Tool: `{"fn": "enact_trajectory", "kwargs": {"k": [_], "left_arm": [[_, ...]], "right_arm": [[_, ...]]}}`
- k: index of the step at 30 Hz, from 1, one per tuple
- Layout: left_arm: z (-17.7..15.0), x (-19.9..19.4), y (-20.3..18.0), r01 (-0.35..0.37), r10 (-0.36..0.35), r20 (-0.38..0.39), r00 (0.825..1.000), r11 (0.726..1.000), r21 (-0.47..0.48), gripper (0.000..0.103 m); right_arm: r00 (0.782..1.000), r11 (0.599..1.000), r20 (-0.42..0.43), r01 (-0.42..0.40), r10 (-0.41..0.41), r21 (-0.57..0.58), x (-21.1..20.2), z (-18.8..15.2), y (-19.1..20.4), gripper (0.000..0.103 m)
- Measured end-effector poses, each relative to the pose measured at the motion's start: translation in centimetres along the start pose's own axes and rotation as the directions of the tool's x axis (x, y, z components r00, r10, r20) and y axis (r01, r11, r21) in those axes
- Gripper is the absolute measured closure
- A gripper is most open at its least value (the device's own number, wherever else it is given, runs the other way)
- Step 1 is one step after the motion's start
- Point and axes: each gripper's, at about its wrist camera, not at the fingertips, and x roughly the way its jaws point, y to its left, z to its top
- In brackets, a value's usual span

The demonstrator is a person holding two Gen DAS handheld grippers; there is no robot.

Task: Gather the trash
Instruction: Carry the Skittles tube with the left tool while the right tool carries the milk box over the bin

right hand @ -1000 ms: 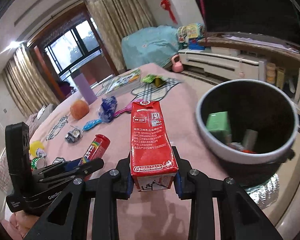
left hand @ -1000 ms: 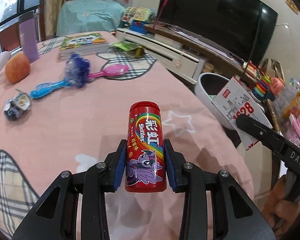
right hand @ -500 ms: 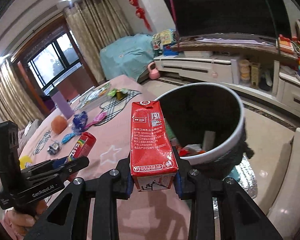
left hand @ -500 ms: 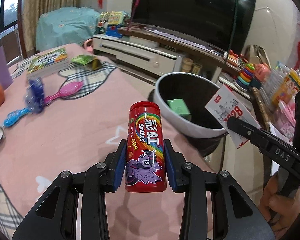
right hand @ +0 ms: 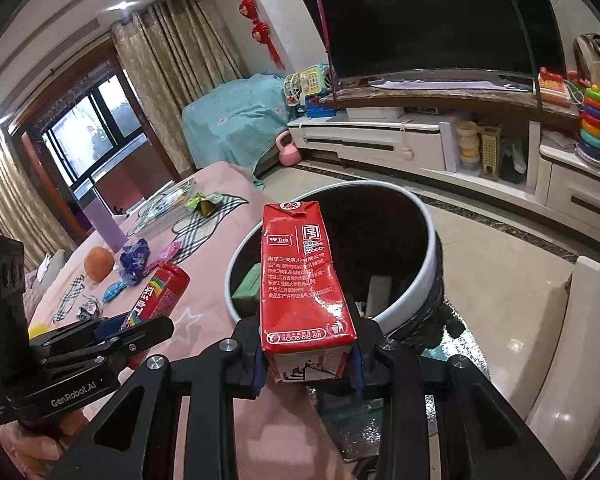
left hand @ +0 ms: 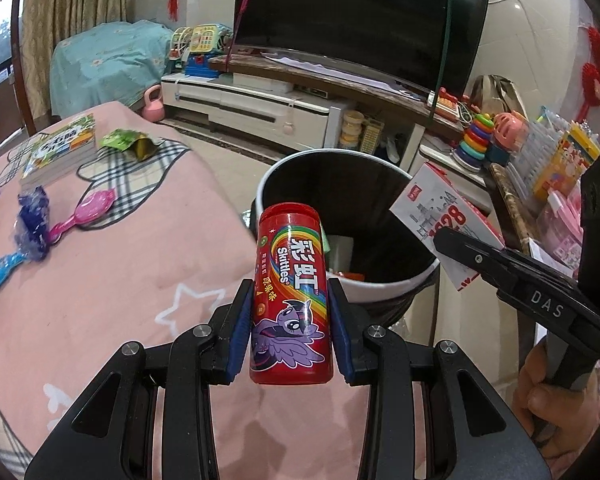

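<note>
Letting go early risks both misses: the left hand-held gripper [left hand: 290,336], clamped on the candy tube [left hand: 291,300], seems short of the bin [left hand: 364,284], while the right hand-held gripper [right hand: 306,356] clamps the carton [right hand: 300,276] near the bin's rim.

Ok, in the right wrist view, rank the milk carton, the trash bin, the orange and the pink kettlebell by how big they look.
1. trash bin, though the carton hides part of it
2. milk carton, enlarged by nearness in the right gripper
3. orange and pink kettlebell: they look alike, so unranked
</note>
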Motion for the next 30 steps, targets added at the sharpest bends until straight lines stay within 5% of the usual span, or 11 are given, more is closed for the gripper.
{"fn": "enact_trajectory", "kwargs": {"k": [30], "left_arm": [[3.3,3.9,-3.5,0.022,-0.02,-0.032,0.999,0.998,0.055,0.069]], "right_arm": [[0.999,0.999,-0.034,0.033,-0.033,-0.006,2.1,2.9,-2.5,0.071]]}}
